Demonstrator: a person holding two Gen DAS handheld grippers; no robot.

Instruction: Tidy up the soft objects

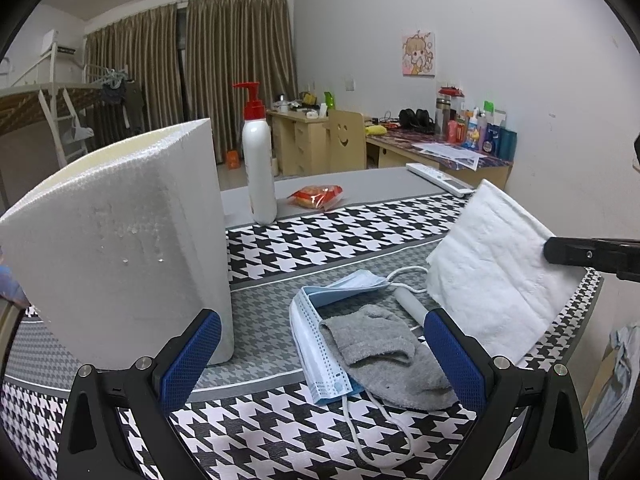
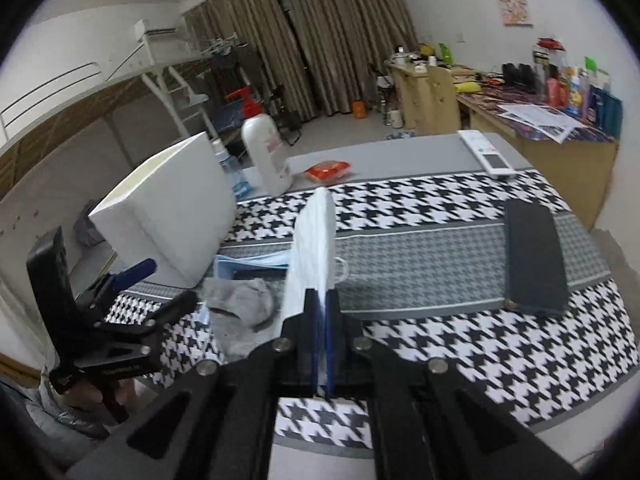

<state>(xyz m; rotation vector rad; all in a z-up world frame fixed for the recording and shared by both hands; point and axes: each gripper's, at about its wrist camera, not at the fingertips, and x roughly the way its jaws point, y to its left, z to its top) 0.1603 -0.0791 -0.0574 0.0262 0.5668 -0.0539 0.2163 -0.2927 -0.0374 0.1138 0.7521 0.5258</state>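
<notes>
Plainly, white quilted towel [image 1: 492, 264] hangs stiffly, pinched at one edge.

Left gripper [image 1: 322, 344] is seen at the bottom with jaws held wide apart, nothing clamped; blue pads [image 1: 190, 354] are visible. Between the fingers, a grey sock [image 1: 384, 354] is laid on a blue face mask [image 1: 320, 344], both on the houndstooth cloth [image 1: 320, 236]. A white foam box [image 1: 120, 248] is stood at left, just beside the left finger. At right, a white towel [image 1: 492, 276] is held lifted off the cloth by the right gripper [image 1: 560, 254], pinched at its edge. Behind, a pump bottle [image 1: 259, 160], a red snack packet [image 1: 318, 196] and a remote [image 1: 440, 178] are seen.
</notes>
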